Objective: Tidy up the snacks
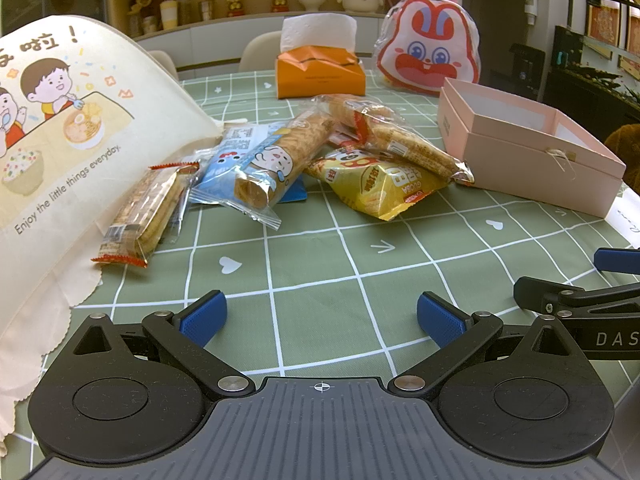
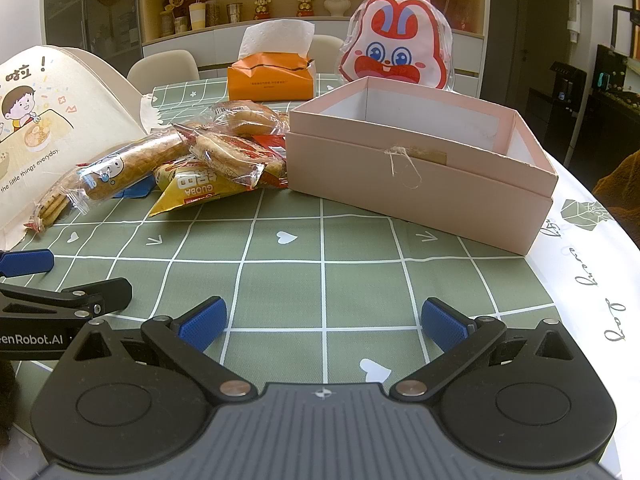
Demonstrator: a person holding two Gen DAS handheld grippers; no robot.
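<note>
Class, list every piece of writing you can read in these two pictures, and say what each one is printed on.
"Enjoy the little things everyday." on the cream cloth bag.
"GUOBA" on the yellow snack packet.
"DAS", cut off, on the right claw.
"enRobot.AI", cut off, on the left claw.
Cursive on the tablecloth edge: unclear.
Small print on the orange tissue pack: unreadable.

The left tool [image 1: 322, 318] hangs low over the green checked bench [image 1: 320, 264], blue fingertips [image 1: 204, 316] spread wide with nothing between them. Ahead lies a heap of snacks — a yellow chip bag [image 1: 380, 184], a blue-wrapped roll [image 1: 256, 164], a cracker pack [image 1: 144, 216] leaning against a cream cloth bag [image 1: 60, 140]. Right of the heap sits an open pink box [image 1: 532, 160]; the right tool [image 1: 576, 284] shows at the right edge.
</note>
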